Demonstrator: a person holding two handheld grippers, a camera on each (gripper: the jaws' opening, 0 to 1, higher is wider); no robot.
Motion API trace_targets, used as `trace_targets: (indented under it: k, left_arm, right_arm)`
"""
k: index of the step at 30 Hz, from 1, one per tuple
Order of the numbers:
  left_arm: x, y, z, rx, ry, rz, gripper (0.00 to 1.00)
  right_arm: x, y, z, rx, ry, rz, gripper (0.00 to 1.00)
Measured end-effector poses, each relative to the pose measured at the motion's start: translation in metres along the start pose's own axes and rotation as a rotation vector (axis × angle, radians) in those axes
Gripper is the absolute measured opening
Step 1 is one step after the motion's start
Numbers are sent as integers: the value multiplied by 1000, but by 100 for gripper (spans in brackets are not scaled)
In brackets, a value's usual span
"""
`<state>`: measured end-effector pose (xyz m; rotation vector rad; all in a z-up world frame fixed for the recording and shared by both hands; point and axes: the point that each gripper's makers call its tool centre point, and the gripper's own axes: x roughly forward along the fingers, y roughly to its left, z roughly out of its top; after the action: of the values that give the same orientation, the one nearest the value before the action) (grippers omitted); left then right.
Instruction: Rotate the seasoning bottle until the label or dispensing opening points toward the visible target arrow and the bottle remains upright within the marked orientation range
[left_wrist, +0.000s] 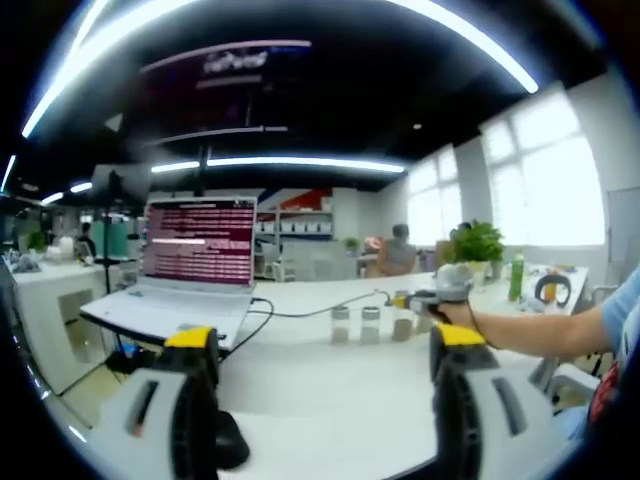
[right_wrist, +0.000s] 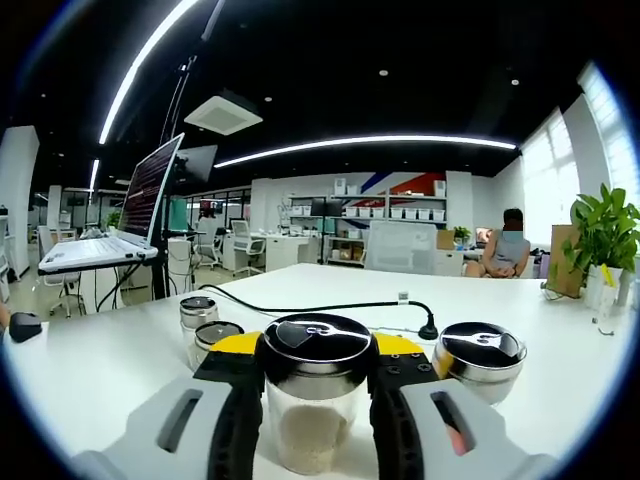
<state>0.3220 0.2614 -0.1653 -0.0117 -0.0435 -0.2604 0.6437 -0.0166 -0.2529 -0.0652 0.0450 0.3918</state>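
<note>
A glass seasoning bottle (right_wrist: 305, 425) holding white powder, with a black and steel lid, stands upright on the white table (right_wrist: 90, 370). My right gripper (right_wrist: 315, 372) is shut on it, one jaw against each side. In the left gripper view, a hand holds that right gripper (left_wrist: 432, 297) at the right end of a row of small bottles (left_wrist: 371, 325). My left gripper (left_wrist: 325, 345) hovers open above the table with nothing between its yellow-tipped jaws. No target arrow is visible.
Two small jars (right_wrist: 205, 322) stand left of the held bottle and a steel-lidded jar (right_wrist: 480, 358) stands right of it. A black cable (right_wrist: 330, 306) runs behind them. An open laptop (left_wrist: 195, 265), a black mouse (left_wrist: 228, 440), a potted plant (right_wrist: 605, 235) and a seated person (right_wrist: 510, 250) are nearby.
</note>
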Motion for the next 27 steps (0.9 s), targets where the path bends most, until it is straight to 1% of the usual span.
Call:
trace_targets:
  k: [1, 6, 12, 17, 24, 27]
  left_arm:
    - [0, -1, 0, 0, 1, -3, 92]
    - [2, -4, -1, 0, 1, -15, 92]
    - [3, -2, -3, -8, 5, -14, 92]
    - [4, -1, -2, -7, 3, -9, 92]
    - [6, -1, -4, -7, 10, -9, 92]
    - [6, 0, -4, -9, 10, -11, 92]
  right_arm:
    - [0, 1, 0, 6, 6, 9, 39]
    - [1, 1, 0, -1, -2, 9, 39]
    - [2, 1, 0, -7, 6, 8, 39]
    - [-3, 3, 6, -7, -7, 18, 39]
    - [-15, 2, 12, 14, -13, 33, 39]
    - [-22, -3, 13, 17, -14, 28, 39]
